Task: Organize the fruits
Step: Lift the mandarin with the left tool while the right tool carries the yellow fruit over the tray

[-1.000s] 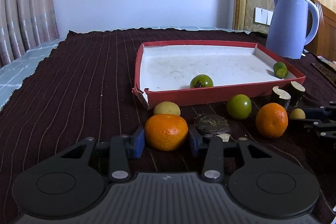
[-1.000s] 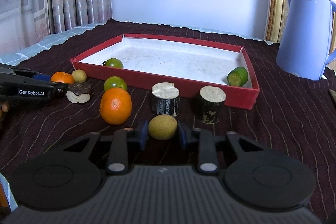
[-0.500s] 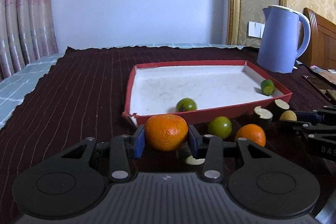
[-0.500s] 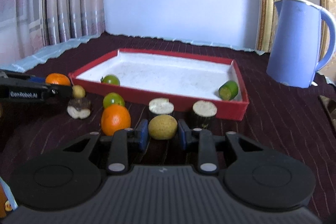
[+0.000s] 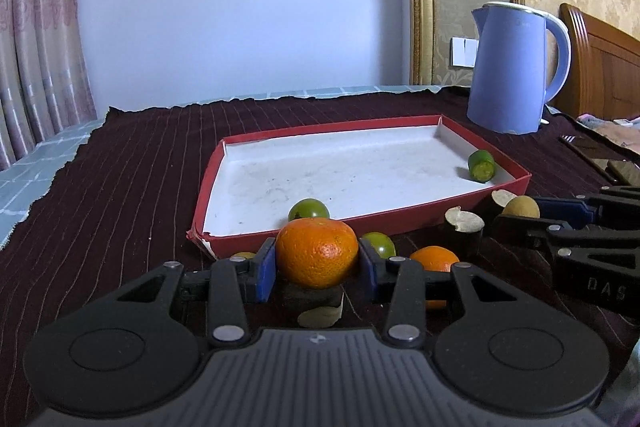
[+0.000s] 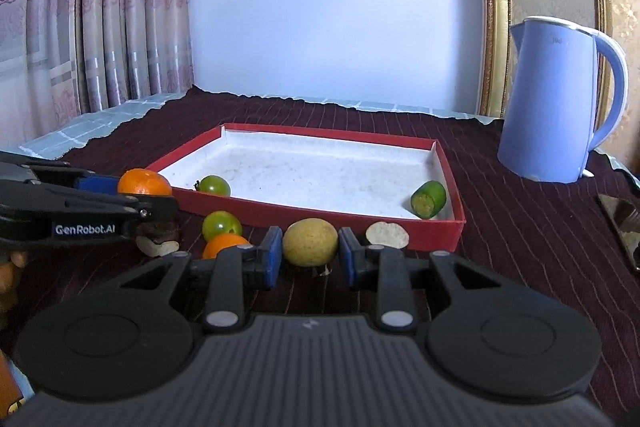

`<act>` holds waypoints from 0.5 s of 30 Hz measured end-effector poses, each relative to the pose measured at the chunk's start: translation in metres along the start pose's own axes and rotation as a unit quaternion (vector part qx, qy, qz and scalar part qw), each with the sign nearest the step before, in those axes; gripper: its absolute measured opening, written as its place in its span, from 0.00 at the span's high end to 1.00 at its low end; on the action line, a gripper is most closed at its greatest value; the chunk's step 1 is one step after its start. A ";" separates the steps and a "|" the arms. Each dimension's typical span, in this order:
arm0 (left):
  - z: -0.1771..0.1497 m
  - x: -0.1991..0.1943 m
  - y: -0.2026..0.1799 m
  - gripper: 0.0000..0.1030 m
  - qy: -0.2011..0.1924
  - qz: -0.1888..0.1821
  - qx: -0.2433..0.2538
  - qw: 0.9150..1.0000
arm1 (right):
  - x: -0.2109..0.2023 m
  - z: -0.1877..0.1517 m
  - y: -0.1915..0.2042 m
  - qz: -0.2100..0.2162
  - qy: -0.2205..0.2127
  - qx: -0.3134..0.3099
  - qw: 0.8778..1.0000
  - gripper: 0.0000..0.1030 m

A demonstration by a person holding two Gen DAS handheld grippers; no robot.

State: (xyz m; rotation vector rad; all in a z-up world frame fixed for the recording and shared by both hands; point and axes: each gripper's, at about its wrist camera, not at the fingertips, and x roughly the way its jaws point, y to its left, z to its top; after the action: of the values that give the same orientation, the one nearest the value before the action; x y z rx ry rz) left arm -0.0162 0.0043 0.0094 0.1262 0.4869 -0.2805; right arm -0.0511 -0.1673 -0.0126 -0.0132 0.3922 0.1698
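My left gripper (image 5: 317, 263) is shut on an orange tangerine (image 5: 317, 257) and holds it above the cloth, in front of the red tray (image 5: 400, 217). My right gripper (image 6: 309, 251) is shut on a small yellow-brown fruit (image 6: 309, 241), lifted near the tray's front wall (image 6: 320, 215). In the tray lie a green tomato (image 6: 215, 185) and a cut green piece (image 6: 429, 199). On the cloth in front lie another tangerine (image 5: 434, 259), a green tomato (image 6: 221, 225), a dark halved fruit (image 6: 158, 235) and cut dark pieces (image 5: 464, 225).
A blue kettle (image 6: 556, 99) stands at the back right of the dark striped cloth. A phone-like object (image 6: 622, 223) lies at the right edge. Curtains hang at the left and a wooden headboard (image 5: 600, 67) is at the far right.
Both grippers have risen from the cloth, each carrying its fruit. The loose fruits on the cloth now sit lower in both views, partly behind the fingers.
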 end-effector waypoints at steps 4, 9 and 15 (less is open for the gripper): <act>0.000 0.001 0.001 0.60 0.003 -0.001 -0.004 1.000 | 0.000 0.000 -0.001 -0.003 -0.001 0.005 1.000 0.72; 0.001 0.001 0.000 0.60 0.003 -0.003 -0.002 1.000 | 0.000 -0.001 0.000 -0.001 -0.001 0.005 1.000 0.72; 0.002 0.001 -0.003 0.60 0.001 -0.002 0.003 1.000 | 0.001 -0.001 -0.001 -0.001 -0.001 0.006 1.000 0.72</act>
State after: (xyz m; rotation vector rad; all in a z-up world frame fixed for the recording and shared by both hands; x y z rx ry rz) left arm -0.0151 0.0009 0.0106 0.1317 0.4885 -0.2863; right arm -0.0507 -0.1679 -0.0133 -0.0011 0.3905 0.1662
